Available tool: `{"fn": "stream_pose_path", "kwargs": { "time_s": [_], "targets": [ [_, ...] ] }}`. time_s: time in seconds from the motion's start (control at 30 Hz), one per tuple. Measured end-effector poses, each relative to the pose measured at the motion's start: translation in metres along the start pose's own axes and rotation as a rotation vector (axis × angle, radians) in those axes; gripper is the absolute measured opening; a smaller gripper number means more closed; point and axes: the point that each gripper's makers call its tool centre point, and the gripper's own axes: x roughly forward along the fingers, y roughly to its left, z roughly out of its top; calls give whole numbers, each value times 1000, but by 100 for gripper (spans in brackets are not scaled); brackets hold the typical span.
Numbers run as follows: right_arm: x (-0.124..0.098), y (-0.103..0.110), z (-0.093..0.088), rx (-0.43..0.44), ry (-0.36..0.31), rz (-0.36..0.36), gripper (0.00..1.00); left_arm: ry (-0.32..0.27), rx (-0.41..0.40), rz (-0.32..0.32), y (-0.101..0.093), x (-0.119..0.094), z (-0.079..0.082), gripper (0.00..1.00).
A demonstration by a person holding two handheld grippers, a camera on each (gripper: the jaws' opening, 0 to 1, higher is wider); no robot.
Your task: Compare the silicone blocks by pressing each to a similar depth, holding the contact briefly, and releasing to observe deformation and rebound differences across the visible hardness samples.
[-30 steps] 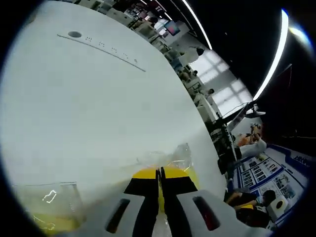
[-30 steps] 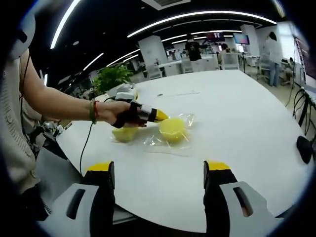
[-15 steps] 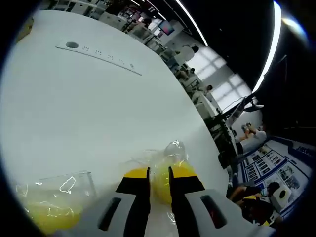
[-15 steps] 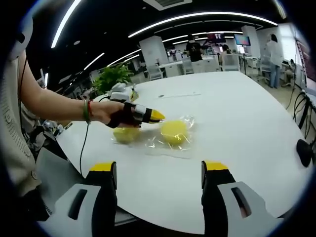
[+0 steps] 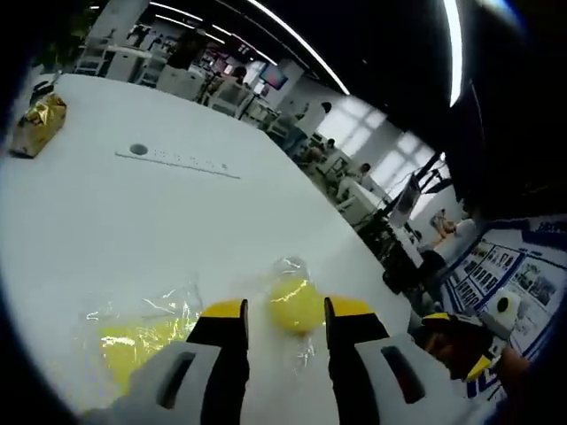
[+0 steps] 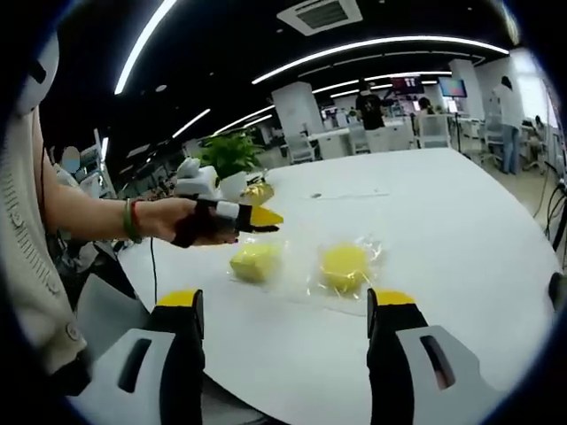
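Note:
Two yellow silicone blocks lie in clear plastic bags on the white table (image 6: pixel 461 204). The round block (image 5: pixel 295 304) (image 6: pixel 344 264) sits just beyond my left gripper (image 5: pixel 288 310), whose jaws stand open on either side of it, apart from it. The squarish block (image 5: pixel 133 341) (image 6: pixel 255 261) lies to its left. In the right gripper view a hand holds the left gripper (image 6: pixel 266 218) above the table, up and left of the squarish block. My right gripper (image 6: pixel 285 305) is open and holds nothing, well short of both blocks.
A gold foil packet (image 5: pixel 40 124) (image 6: pixel 257 190) lies at the far side of the table. A thin strip with a round mark (image 5: pixel 177 161) lies beyond the blocks. A potted plant (image 6: pixel 230 150) stands behind. The person's arm (image 6: pixel 89 208) reaches in from the left.
The left gripper's jaws went from shut against the round block to wide open. It drew back and up, away from the round block toward the squarish one.

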Motion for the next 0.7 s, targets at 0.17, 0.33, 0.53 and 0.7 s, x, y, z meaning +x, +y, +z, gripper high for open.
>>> {"fn": "stream_pose_path", "kwargs": {
  "time_s": [0.17, 0.33, 0.53, 0.7],
  "targets": [
    [5, 14, 7, 8, -31, 44, 70, -60, 132, 42, -9, -50, -2, 42],
    [9, 26, 8, 25, -43, 80, 70, -80, 237, 80, -15, -99, -12, 51],
    [11, 45, 4, -10, -22, 128, 69, -88, 247, 107, -18, -156, -33, 60],
    [11, 56, 6, -27, -45, 156, 71, -155, 174, 150, -10, -187, -46, 70]
  ]
}}
